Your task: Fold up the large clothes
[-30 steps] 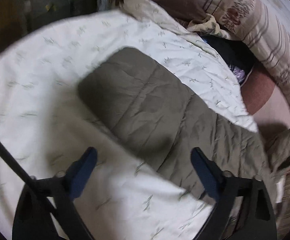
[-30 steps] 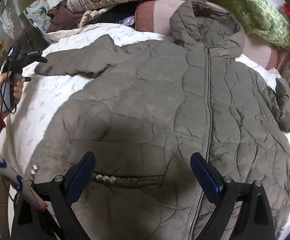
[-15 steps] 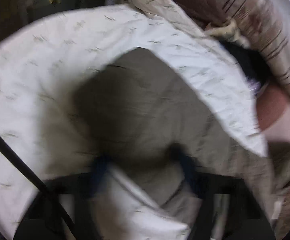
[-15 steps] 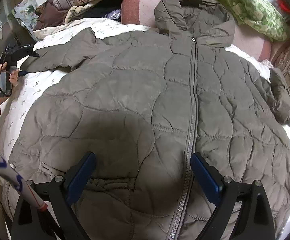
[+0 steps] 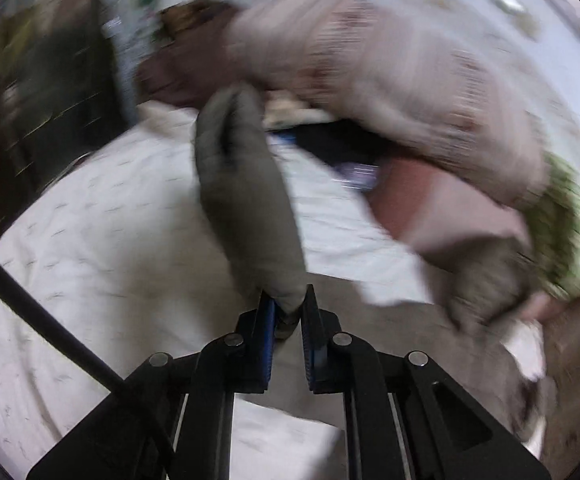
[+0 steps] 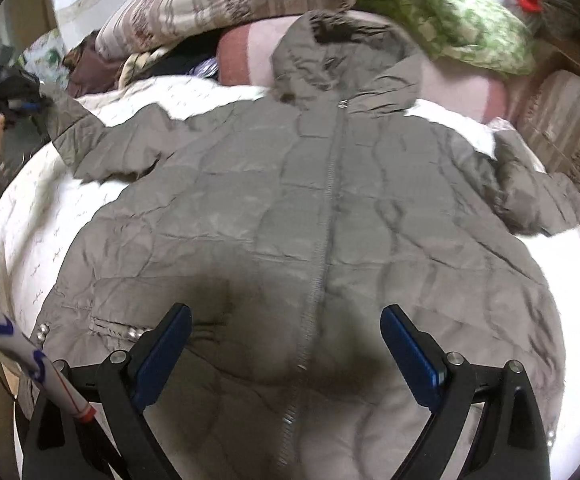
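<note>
An olive quilted hooded jacket (image 6: 290, 216) lies front up and zipped on a white bed cover (image 6: 26, 216), hood toward the pillows. My left gripper (image 5: 288, 312) is shut on the end of the jacket's sleeve (image 5: 242, 184) and holds it raised off the bed. It also shows in the right wrist view (image 6: 30, 106), at the far left, with the sleeve (image 6: 90, 148) pulled up toward it. My right gripper (image 6: 286, 340) is open and empty above the jacket's lower front, near the zipper (image 6: 322, 240). The other sleeve (image 6: 538, 196) lies bunched at the right.
Striped pillows (image 6: 226, 4), a green patterned blanket (image 6: 462, 20) and a pink and maroon cushion (image 6: 250, 52) are piled at the head of the bed. Dark clothes (image 5: 330, 148) lie beside them. A cardboard box (image 6: 570, 128) stands at the right.
My left gripper went from open above the sleeve to shut on its end and lifted it off the bed. My right gripper stayed open and drifted slightly over the jacket front.
</note>
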### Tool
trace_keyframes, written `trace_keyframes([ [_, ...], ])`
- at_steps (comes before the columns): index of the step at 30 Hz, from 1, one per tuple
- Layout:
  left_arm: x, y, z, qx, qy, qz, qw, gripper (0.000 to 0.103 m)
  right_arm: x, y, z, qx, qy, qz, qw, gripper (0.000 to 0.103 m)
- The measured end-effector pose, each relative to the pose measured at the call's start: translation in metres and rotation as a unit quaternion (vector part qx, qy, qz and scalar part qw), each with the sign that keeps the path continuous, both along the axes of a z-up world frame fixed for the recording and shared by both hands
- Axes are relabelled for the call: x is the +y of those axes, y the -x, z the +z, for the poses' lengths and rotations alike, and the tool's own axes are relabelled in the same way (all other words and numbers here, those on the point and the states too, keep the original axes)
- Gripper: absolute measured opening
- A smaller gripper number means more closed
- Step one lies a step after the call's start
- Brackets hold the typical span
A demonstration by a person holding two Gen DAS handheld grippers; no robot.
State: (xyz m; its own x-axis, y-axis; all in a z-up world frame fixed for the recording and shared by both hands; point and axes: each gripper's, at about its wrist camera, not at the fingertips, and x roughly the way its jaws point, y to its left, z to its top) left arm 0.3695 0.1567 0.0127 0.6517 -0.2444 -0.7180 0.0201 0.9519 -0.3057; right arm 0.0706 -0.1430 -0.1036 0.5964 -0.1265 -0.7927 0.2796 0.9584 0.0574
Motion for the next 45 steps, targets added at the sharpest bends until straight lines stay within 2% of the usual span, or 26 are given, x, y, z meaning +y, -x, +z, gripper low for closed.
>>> trace_keyframes([
  [3,-0.058,0.027,0.012,-0.008,0.013,-0.065,0.9978,0.011,-0.017,0.019,0.005,-0.006,-0.010,-0.025,1.000,0.098],
  [6,-0.117,0.052,0.000,-0.001,0.013,-0.114,0.9933,0.011,-0.037,0.038,0.007,-0.006,-0.019,-0.052,0.998,0.098],
  [9,-0.164,0.070,-0.033,0.029,0.017,-0.148,0.9885,0.011,-0.059,0.061,0.009,-0.008,-0.023,-0.078,0.997,0.098],
  [12,-0.201,0.088,-0.077,0.055,-0.010,-0.160,0.9856,0.012,-0.075,0.079,0.012,-0.009,-0.022,-0.100,0.995,0.098],
  [14,-0.219,0.101,-0.106,0.075,-0.044,-0.167,0.9821,0.018,-0.086,0.088,0.013,-0.009,-0.022,-0.114,0.993,0.098],
  [16,-0.228,0.113,-0.125,0.095,-0.068,-0.184,0.9760,0.029,-0.094,0.093,0.013,-0.007,-0.022,-0.121,0.992,0.098],
  [17,-0.228,0.121,-0.129,0.102,-0.071,-0.194,0.9732,0.033,-0.097,0.093,0.014,-0.005,-0.023,-0.122,0.992,0.098],
  [19,-0.224,0.136,-0.126,0.097,-0.056,-0.202,0.9729,0.052,-0.100,0.091,0.013,-0.005,-0.025,-0.121,0.992,0.098],
  [24,-0.193,0.187,-0.099,0.066,-0.026,-0.213,0.9745,0.064,-0.097,0.057,0.009,-0.007,-0.046,-0.093,0.995,0.098],
  [29,-0.163,0.241,-0.088,0.037,-0.108,-0.164,0.9799,0.065,-0.091,-0.010,-0.004,-0.011,-0.095,-0.050,0.994,0.098],
  [30,-0.155,0.250,-0.089,0.035,-0.112,-0.152,0.9814,0.065,-0.090,-0.028,-0.008,-0.013,-0.114,-0.041,0.993,0.098],
  [35,-0.120,0.273,-0.095,0.046,-0.074,-0.135,0.9870,0.065,-0.081,-0.119,-0.037,-0.002,-0.192,-0.021,0.981,0.098],
  [37,-0.115,0.275,-0.095,0.038,-0.089,-0.130,0.9868,0.065,-0.074,-0.146,-0.045,0.004,-0.205,-0.021,0.979,0.098],
  [39,-0.113,0.274,-0.096,0.026,-0.115,-0.116,0.9862,0.065,-0.063,-0.171,-0.053,0.018,-0.210,-0.016,0.977,0.091],
  [40,-0.110,0.275,-0.096,0.022,-0.126,-0.111,0.9856,0.065,-0.060,-0.179,-0.053,0.028,-0.213,-0.010,0.977,0.067],
  [41,-0.109,0.274,-0.096,0.021,-0.130,-0.108,0.9853,0.065,-0.057,-0.185,-0.054,0.039,-0.217,-0.005,0.975,0.035],
  [42,-0.106,0.273,-0.097,0.022,-0.129,-0.107,0.9856,0.065,-0.058,-0.186,-0.050,0.039,-0.220,-0.004,0.975,0.032],
  [43,-0.104,0.272,-0.097,0.024,-0.125,-0.106,0.9862,0.065,-0.061,-0.185,-0.046,0.034,-0.220,-0.003,0.975,0.021],
  [45,-0.101,0.270,-0.097,0.026,-0.119,-0.102,0.9873,0.065,-0.073,-0.175,-0.024,0.018,-0.188,-0.010,0.982,0.017],
])
